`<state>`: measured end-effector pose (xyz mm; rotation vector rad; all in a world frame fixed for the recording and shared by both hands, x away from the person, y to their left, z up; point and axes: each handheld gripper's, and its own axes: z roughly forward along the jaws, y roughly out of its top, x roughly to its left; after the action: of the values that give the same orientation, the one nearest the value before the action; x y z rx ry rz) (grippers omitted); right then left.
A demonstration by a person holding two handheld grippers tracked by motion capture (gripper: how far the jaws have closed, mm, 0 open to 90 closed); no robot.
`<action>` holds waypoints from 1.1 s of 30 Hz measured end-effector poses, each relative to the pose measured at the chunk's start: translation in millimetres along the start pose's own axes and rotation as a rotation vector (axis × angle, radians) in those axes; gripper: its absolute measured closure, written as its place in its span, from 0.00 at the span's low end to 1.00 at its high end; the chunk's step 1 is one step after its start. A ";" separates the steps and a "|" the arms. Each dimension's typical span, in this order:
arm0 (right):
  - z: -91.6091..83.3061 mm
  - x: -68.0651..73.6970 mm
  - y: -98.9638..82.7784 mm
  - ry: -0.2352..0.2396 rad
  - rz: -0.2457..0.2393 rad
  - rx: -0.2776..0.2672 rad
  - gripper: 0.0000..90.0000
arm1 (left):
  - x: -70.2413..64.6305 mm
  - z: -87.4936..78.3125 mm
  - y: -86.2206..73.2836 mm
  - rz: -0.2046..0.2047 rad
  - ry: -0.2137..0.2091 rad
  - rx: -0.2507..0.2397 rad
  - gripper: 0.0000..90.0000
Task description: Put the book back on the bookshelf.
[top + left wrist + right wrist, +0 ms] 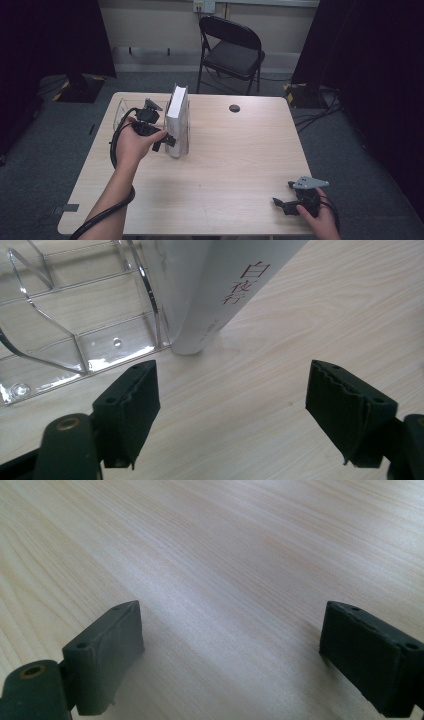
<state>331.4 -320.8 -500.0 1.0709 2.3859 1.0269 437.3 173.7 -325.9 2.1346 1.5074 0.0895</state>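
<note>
book parked upright in the clear rack, both grippers empty

starting at the left of the table (240,165): there's a clear acrylic rack (121,111) with thin dividers, sitting near the far left corner. in the left gripper view you can see its base and curved dividers (75,347) really well, empty slots and all.

next over is the left gripper (165,141), held in the person's left hand (132,145), cable looping down the forearm. its jaws stand wide apart with nothing between them, just bare wood under them (the pads aren't touching anything). it sits right beside the lower end of the book.

the white book (177,120) stands on its edge at the right end of the rack, spine toward the gripper. up close the book (210,290) shows red characters on the spine, and its bottom corner rests on the table just past the rack's last divider, a bit ahead of the jaws.

further right, a small dark round thing (234,108) sits on the tabletop near the far edge.

way over at the near right corner, the right gripper (281,204) rests low by the table edge in the right hand (320,215), well apart from the book. its jaws are spread open too, only wood grain between them.
</note>
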 end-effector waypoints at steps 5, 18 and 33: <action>0.0 0.0 0.0 0.000 0.000 0.000 0.11 | 2.7 -0.4 -3.3 -0.006 -0.013 -0.004 0.22; 0.0 0.1 0.0 0.000 0.001 0.000 0.11 | 15.4 4.7 -16.9 0.001 -0.011 0.001 0.22; -0.1 0.1 0.0 0.000 0.001 0.001 0.11 | 25.4 13.5 -35.1 0.036 -0.001 -0.004 0.23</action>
<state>331.2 -320.8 -499.9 1.0729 2.3862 1.0271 421.3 200.0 -359.3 2.1582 1.4676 0.1047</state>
